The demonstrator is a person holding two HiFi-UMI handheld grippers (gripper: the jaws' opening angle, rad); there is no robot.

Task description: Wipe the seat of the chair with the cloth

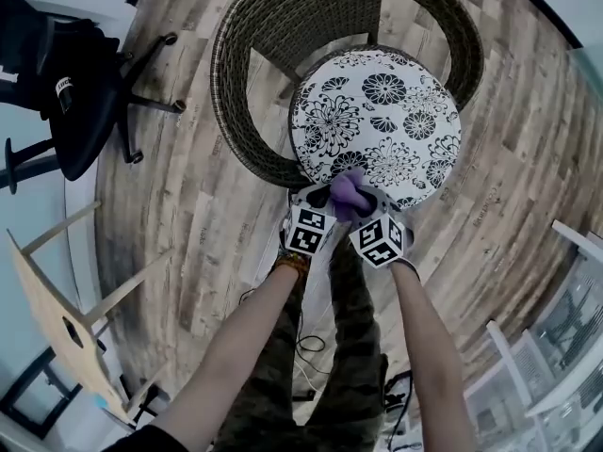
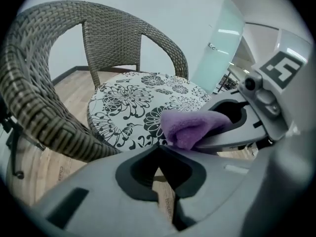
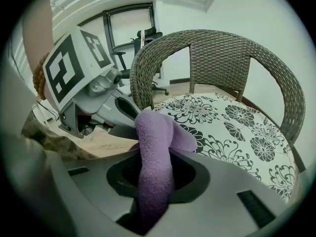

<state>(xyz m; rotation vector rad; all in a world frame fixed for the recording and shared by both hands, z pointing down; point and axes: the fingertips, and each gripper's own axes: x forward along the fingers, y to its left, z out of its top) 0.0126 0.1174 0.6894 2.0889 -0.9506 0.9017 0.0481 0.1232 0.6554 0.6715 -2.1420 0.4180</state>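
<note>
You hold your 2 forearms level, side by side, at the near edge of the round black-and-white floral chair seat (image 1: 377,111), with the right gripper (image 3: 154,157) clamped on the purple fleece cloth (image 1: 347,192) and the left gripper (image 2: 158,149) closed on nothing.

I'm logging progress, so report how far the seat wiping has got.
Done: the purple cloth is clamped in the right gripper. In hand: it hangs at the floral seat's near edge; contact can't be told. The left gripper is shut and empty beside it. Left: the wiping across the seat, which shows no sign of a pass.
</note>
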